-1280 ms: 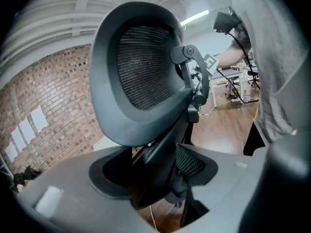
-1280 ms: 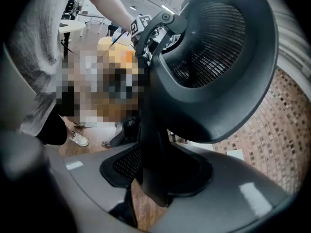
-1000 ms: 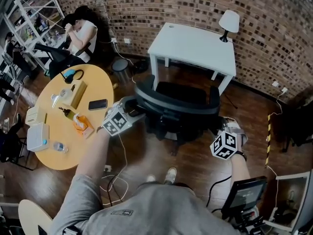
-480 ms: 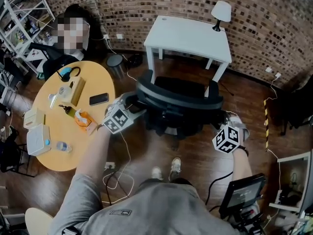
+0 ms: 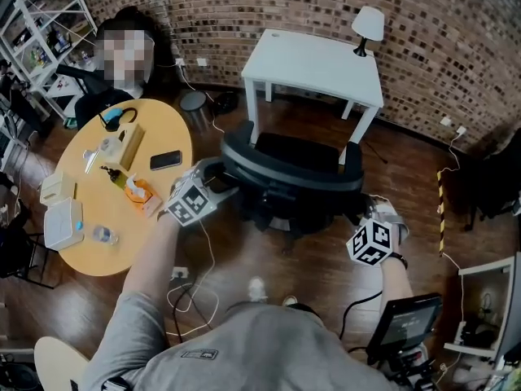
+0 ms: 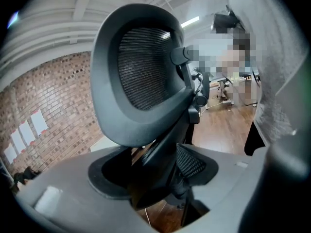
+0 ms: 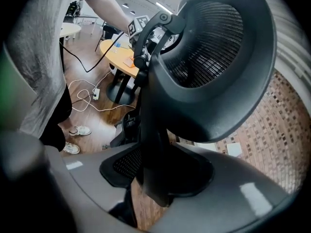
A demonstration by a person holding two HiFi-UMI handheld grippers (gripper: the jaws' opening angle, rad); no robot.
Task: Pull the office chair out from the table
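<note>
A black mesh-backed office chair (image 5: 293, 169) stands just in front of a small white table (image 5: 313, 59), its seat facing the table. My left gripper (image 5: 218, 177) holds the left edge of the backrest, and my right gripper (image 5: 364, 214) holds the right edge. In the left gripper view the chair's back frame (image 6: 141, 72) runs down between the jaws of the left gripper (image 6: 155, 176), which clamp it. In the right gripper view the backrest (image 7: 209, 67) fills the picture, and its frame is pinched in the right gripper (image 7: 155, 171).
A round yellow table (image 5: 122, 235) with a phone, boxes and a bottle stands at the left, with a seated person (image 5: 122, 63) behind it. A lamp (image 5: 368, 24) sits on the white table's far corner. Cables (image 5: 191, 287) lie on the wooden floor. The brick wall is behind.
The chair has rolled back from the white table toward me, with both grippers still on its backrest. My feet have stepped backward.
</note>
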